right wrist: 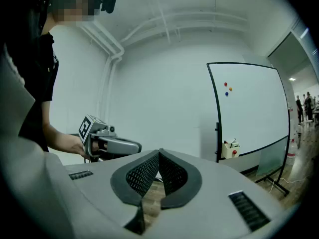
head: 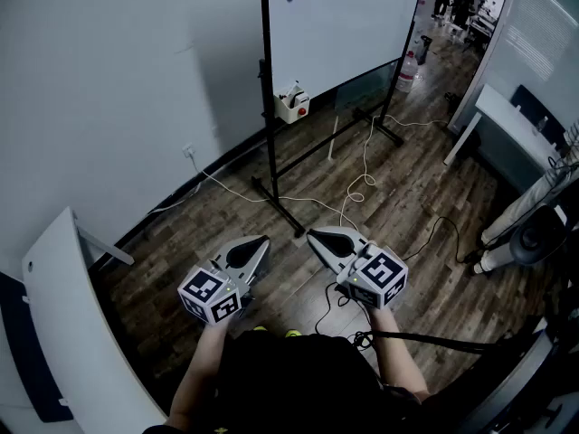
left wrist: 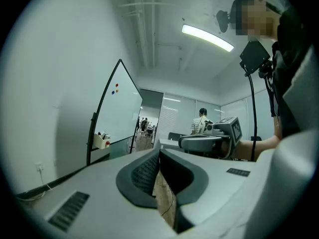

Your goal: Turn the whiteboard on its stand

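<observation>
Where the wood floor [head: 425,188] meets the white wall [head: 118,89], a whiteboard [head: 353,16] stands.

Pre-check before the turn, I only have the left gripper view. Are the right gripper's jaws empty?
Observer: Yes. The right gripper view shows the right gripper with its jaws together and nothing between them.
Operator: Floor around the stand?
Observer: The head view shows a white cable looping across the wood floor between the feet of the stand.
Operator: Either gripper on the board?
Observer: No. In the head view the left gripper and the right one are both held over the floor, short of the whiteboard, and touch nothing.
</observation>
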Motion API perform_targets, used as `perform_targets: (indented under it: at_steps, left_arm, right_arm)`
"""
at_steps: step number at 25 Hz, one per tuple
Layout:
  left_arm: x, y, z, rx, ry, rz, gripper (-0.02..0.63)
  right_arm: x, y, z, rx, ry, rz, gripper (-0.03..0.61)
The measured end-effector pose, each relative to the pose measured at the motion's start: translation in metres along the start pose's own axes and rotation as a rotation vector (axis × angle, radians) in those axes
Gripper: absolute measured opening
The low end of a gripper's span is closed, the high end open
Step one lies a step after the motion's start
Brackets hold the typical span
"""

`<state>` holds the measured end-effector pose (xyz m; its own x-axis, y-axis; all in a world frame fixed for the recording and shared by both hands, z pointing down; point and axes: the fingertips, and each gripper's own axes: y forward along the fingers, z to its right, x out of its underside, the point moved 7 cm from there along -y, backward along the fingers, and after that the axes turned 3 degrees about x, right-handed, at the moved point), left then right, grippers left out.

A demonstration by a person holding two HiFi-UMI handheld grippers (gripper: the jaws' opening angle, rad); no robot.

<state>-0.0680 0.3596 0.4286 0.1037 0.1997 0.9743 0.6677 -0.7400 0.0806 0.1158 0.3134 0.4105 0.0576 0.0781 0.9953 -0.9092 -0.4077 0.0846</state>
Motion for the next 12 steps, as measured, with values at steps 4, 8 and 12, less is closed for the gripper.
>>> perform_targets:
  at_steps: [4,8,12]
  left_arm:
    - [-0.0013,0.0012,-0.0027,0.002,0.002,-0.001,0.017]
    - [-0.0021,0.0008,-0.0042,-0.001,-0.001,0.003,0.017]
    - [-0.0025,-0.0045,-0.0104,-0.015,-0.005,0.006,0.017]
  right_arm:
    - [-0.0014,0.0019,0.0025,0.004,0.001,0.002,-0.006]
    - [0.0008,0.0015,0.0047,0.009,0.03,0.013,-0.005]
    - [0.0023,0.0042,0.0045,0.014,0.043,0.007,-0.005]
